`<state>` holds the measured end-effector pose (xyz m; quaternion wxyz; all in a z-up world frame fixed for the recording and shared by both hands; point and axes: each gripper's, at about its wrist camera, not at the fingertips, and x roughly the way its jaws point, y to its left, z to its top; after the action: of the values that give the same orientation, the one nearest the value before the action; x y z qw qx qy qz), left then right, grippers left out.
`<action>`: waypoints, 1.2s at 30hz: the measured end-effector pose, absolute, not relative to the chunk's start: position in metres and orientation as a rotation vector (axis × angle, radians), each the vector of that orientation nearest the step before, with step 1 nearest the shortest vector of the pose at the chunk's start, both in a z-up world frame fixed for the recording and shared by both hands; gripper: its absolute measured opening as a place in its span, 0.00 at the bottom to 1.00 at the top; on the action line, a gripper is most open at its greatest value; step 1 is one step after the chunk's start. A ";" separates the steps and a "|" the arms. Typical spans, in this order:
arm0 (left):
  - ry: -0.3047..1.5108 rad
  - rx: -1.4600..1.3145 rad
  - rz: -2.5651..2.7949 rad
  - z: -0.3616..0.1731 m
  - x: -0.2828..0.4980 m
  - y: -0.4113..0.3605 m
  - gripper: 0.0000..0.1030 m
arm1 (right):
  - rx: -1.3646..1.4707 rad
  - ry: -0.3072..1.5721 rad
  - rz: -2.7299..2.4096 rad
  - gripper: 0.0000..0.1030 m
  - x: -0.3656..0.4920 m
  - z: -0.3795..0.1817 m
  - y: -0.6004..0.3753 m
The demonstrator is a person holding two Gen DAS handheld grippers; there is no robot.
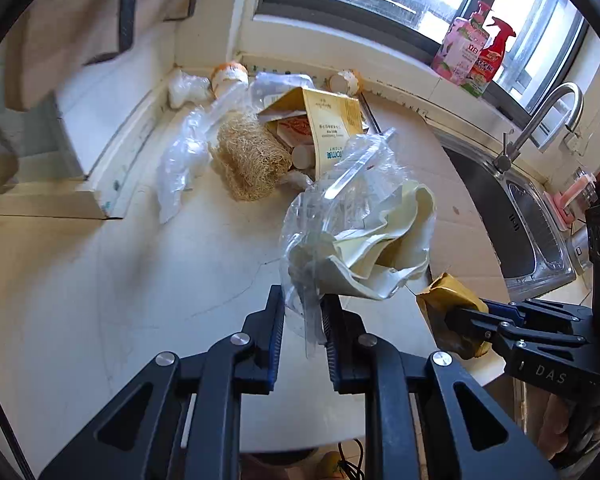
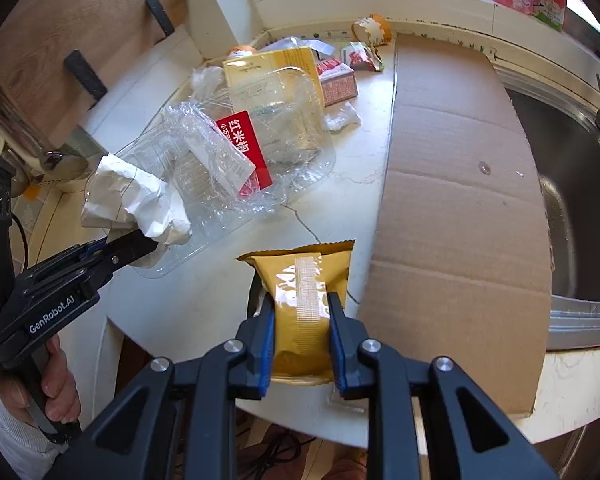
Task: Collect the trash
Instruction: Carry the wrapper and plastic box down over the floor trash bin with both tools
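You hold one piece of trash in each gripper.

Your left gripper pinches the clear plastic box with crumpled paper inside, above the counter. Your right gripper squeezes the yellow wrapper near the cardboard.

A clear, glossy, crinkled plastic tray holds crumpled matt white paper and bears a smooth red label. The yellow snack wrapper is shiny plastic film. The tabletop is smooth pale stone with hairline cracks. A matt brown sheet of corrugated cardboard lies beside a brushed steel sink. A coarse, fibrous tan loofah looks rough. The cabinet door is matt wood grain.
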<state>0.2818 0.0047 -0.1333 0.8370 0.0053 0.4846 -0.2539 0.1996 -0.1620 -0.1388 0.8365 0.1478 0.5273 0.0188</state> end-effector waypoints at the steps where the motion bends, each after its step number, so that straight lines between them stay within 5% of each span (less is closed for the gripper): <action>1: 1.012 0.017 -0.526 -0.129 0.276 0.009 0.16 | 0.310 1.110 0.047 0.23 0.195 -0.136 -0.161; 23: 1.076 -0.010 -0.515 -0.059 0.052 0.048 0.16 | 0.215 1.053 0.240 0.22 0.022 -0.098 -0.164; 36: 1.224 0.058 -0.443 -0.099 -0.011 0.055 0.16 | 0.211 1.129 0.319 0.22 -0.011 -0.147 -0.154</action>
<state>-0.0108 0.0551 -0.0995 0.7951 0.0268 0.5697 -0.2063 -0.0112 -0.1544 -0.1471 0.8275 0.0993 0.5318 0.1501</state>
